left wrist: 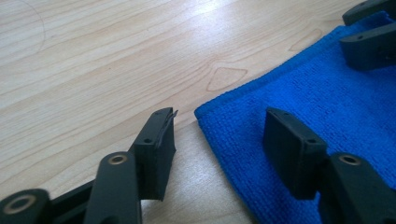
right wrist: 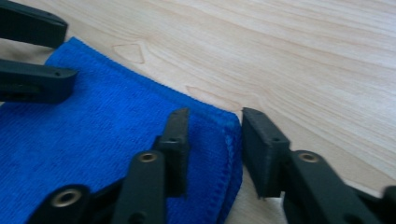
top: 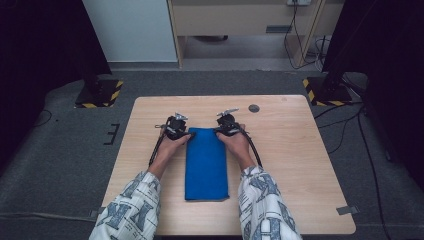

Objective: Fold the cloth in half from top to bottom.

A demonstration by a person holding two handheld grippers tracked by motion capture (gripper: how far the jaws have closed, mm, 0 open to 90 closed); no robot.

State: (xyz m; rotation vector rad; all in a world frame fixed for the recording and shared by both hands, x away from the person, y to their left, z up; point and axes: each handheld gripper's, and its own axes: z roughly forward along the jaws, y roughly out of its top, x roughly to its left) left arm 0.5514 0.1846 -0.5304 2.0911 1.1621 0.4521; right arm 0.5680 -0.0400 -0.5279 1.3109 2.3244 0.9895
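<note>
A blue cloth [top: 206,165], folded into a long narrow strip, lies in the middle of the wooden table [top: 300,150]. My left gripper [top: 188,134] is at its far left corner and my right gripper [top: 218,131] at its far right corner. In the left gripper view, the left gripper [left wrist: 219,135] is open, one jaw over bare wood and the other over the cloth [left wrist: 327,107], straddling the corner. In the right gripper view, the right gripper [right wrist: 215,135] is open with the layered corner edge of the cloth [right wrist: 93,130] standing between its jaws. Each view shows the other gripper's jaws farther off.
A small dark round disc [top: 254,108] is set in the table near its far edge. Black stands with yellow-striped bases [top: 97,94] [top: 327,92] flank the table on the grey floor. Cables [top: 350,125] trail at the right.
</note>
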